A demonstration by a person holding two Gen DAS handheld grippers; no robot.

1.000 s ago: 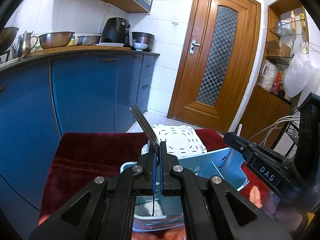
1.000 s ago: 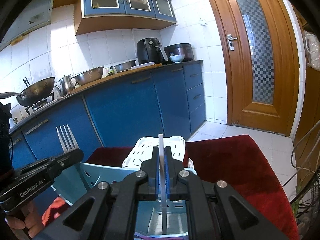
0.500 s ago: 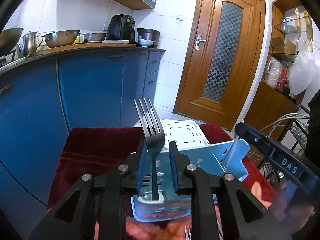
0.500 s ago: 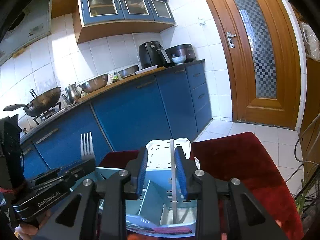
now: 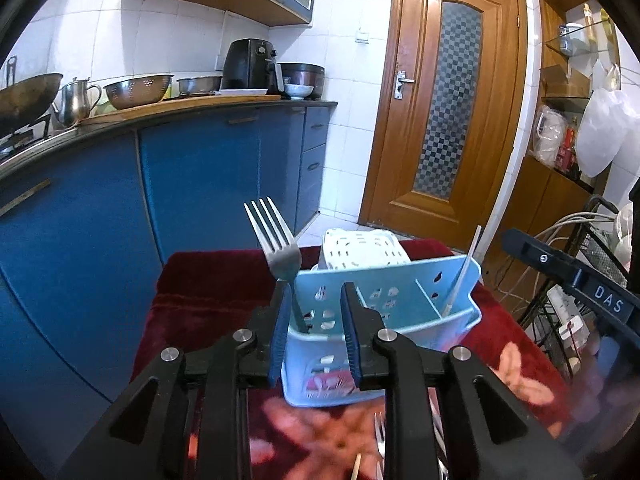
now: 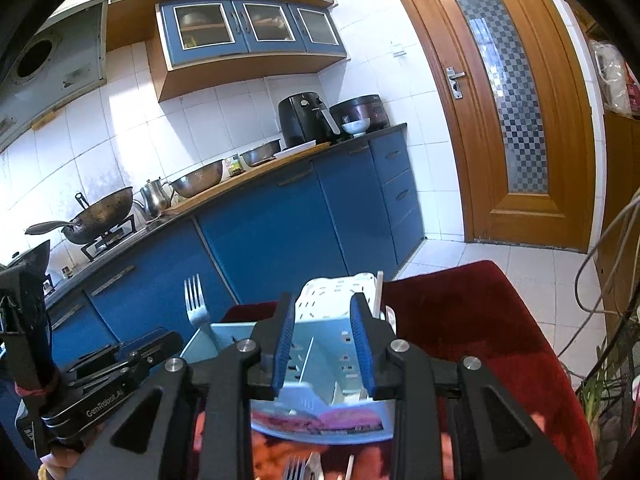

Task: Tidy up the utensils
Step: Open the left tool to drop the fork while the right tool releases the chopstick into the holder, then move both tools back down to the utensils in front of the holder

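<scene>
A light blue utensil caddy [image 5: 384,312] with compartments stands on a red cloth; it also shows in the right wrist view [image 6: 320,356]. A metal fork [image 5: 276,240] stands tines up in its left compartment, seen too in the right wrist view [image 6: 196,304]. A thin white stick [image 5: 464,268] leans in the right compartment, and shows in the right wrist view [image 6: 378,292]. My left gripper [image 5: 316,332] is open and empty just before the caddy. My right gripper [image 6: 324,344] is open and empty above the caddy's near side.
A white perforated basket [image 5: 360,246] sits behind the caddy. More utensils [image 6: 300,468] lie on the cloth near the front edge. Blue kitchen cabinets [image 5: 200,184] stand to the left, a wooden door [image 5: 444,100] behind, cables and a rack [image 5: 592,264] to the right.
Both grippers opened and let go: the fork and the white stick now stand in the caddy. Both grippers drew back and upward from the caddy.
</scene>
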